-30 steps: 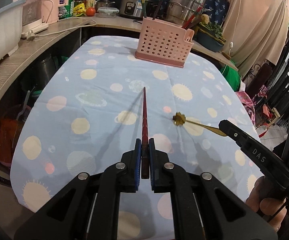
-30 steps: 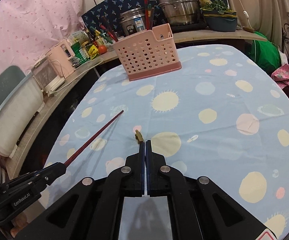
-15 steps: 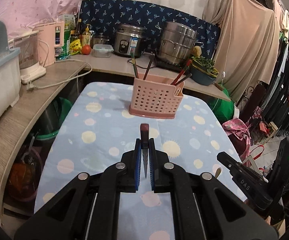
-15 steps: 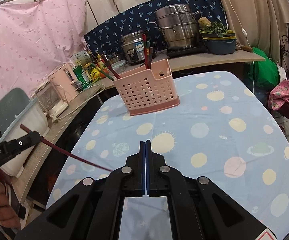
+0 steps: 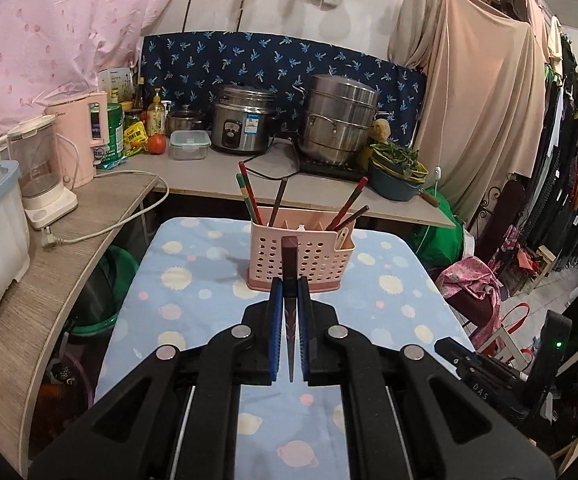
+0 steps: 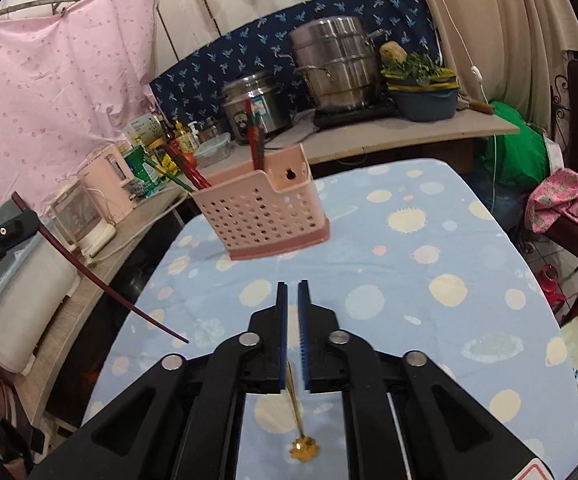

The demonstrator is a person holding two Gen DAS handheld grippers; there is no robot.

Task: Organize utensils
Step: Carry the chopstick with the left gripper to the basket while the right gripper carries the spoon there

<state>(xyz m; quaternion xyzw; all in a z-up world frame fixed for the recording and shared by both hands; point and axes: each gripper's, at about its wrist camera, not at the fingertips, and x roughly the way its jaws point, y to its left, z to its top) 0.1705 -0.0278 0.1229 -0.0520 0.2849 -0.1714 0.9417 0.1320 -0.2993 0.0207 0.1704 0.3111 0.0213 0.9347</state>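
Note:
My left gripper (image 5: 288,292) is shut on a dark red chopstick (image 5: 289,276), held raised with its thick end up and its tip slanting down toward the table; it also shows at the left of the right wrist view (image 6: 89,276). My right gripper (image 6: 293,292) is slightly parted around the handle of a small gold spoon (image 6: 297,412), whose flower-shaped bowl (image 6: 304,449) hangs down below the fingers. The pink perforated utensil basket (image 5: 300,258) stands at the table's far end with several chopsticks in it, also in the right wrist view (image 6: 263,218).
The table carries a blue cloth with pale dots (image 5: 385,292). A wooden counter (image 5: 69,240) wraps the left and back, with a kettle (image 5: 43,172), rice cooker (image 5: 243,118), steel pot (image 5: 341,118) and a bowl of greens (image 5: 399,164). Clothes hang at right.
Both grippers have lifted their utensils off the table and tilted up. The chopstick now stands raised, and the gold spoon hangs tip-down below the right fingers, which have parted slightly.

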